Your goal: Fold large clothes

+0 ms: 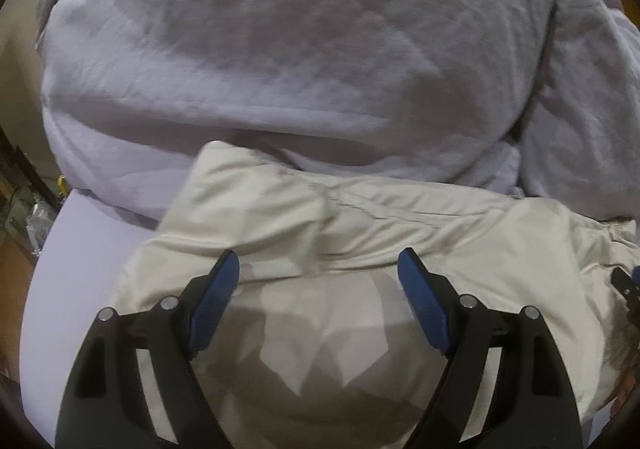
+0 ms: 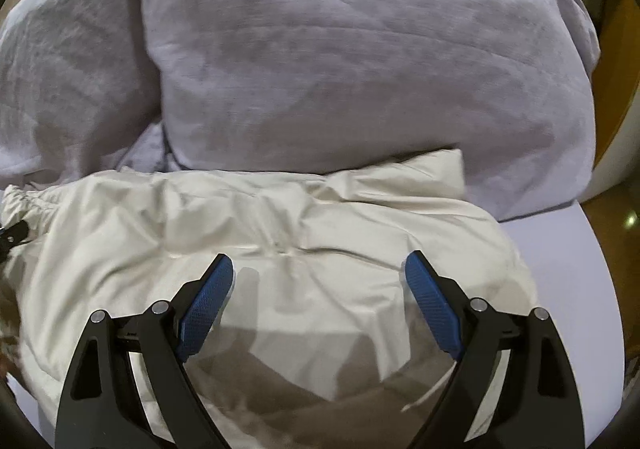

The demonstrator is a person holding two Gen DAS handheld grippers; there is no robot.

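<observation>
Big grey quilt (image 1: pixel 296 49) heaped across the far half of both views, rumpled, filling most of the upper frame; seen again from the right wrist (image 2: pixel 340 61). Lies on a pale lilac table (image 1: pixel 80 249), bare at the left edge in the left view and at the right edge (image 2: pixel 560 269) in the right view.

In front of the quilt, nearer the cameras: cream garment (image 1: pixel 360 233), bunched and creased, spread over the table and touching the quilt along its far edge. One folded corner juts up against the quilt. A gathered, elastic-looking hem shows at its left end in the right view (image 2: pixel 24 197). Same garment under the right claw (image 2: pixel 280 233). Shadows of both tools fall on the cloth below.

Left gripper (image 1: pixel 319 269) spread wide, blue pads (image 1: pixel 214 309) well apart, nothing between them, poised over the cream cloth; contact with it cannot be told. Right gripper (image 2: pixel 319 273) likewise spread wide, pads (image 2: pixel 206 305) apart, empty, over the same cloth.

A small dark part of the other tool peeks in at the right edge of the left view, and at the left edge of the right view.
</observation>
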